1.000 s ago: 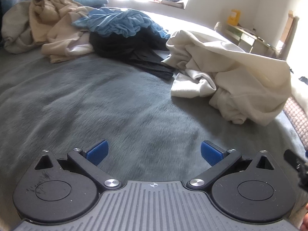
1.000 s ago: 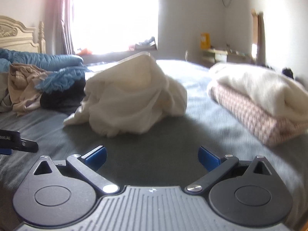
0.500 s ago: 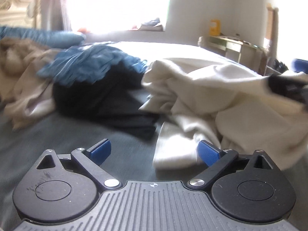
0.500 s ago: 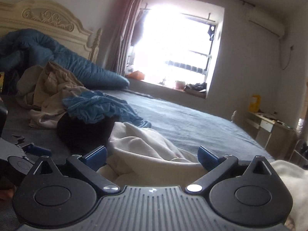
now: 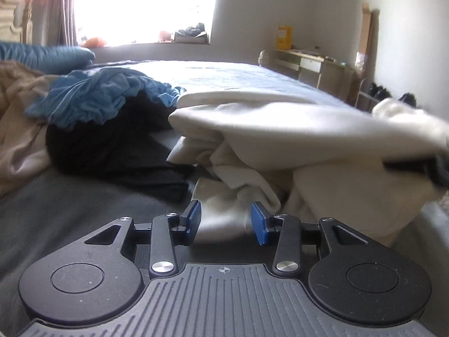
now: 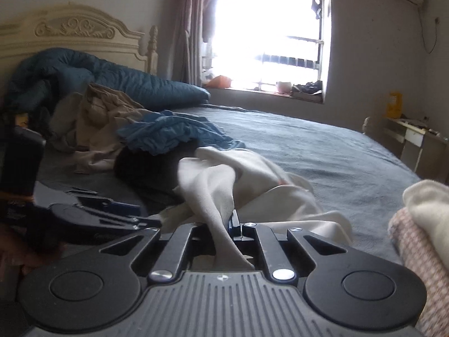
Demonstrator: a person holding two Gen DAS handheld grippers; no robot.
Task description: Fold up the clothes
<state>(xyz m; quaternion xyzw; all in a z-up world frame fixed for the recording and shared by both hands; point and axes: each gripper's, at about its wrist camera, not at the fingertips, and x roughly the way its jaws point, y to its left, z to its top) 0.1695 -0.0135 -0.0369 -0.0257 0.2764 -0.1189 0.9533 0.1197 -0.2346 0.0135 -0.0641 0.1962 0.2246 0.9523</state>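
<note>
A crumpled cream garment (image 5: 308, 129) lies on the grey bed cover (image 5: 70, 210). My left gripper (image 5: 226, 221) has its blue pads drawn in on a bunched lower edge of that garment, and cloth fills the narrow gap between them. My right gripper (image 6: 224, 224) is shut on another fold of the cream garment (image 6: 224, 174), which runs up between its fingers and hides the left pad. In the right wrist view the left gripper's body (image 6: 92, 216) sits low at the left, touching the same garment.
A blue garment (image 5: 98, 98) lies over a black one (image 5: 112, 146), with beige clothes (image 5: 16, 129) further left. A folded pink checked item (image 6: 415, 247) with a white one (image 6: 429, 205) on top sits at the right. A dark blue duvet (image 6: 112, 78) lies by the headboard (image 6: 75, 33).
Both grippers moved in from open bed to the cream garment. The right one closed from wide open onto a fold. The left one's pads narrowed onto the lower edge.
</note>
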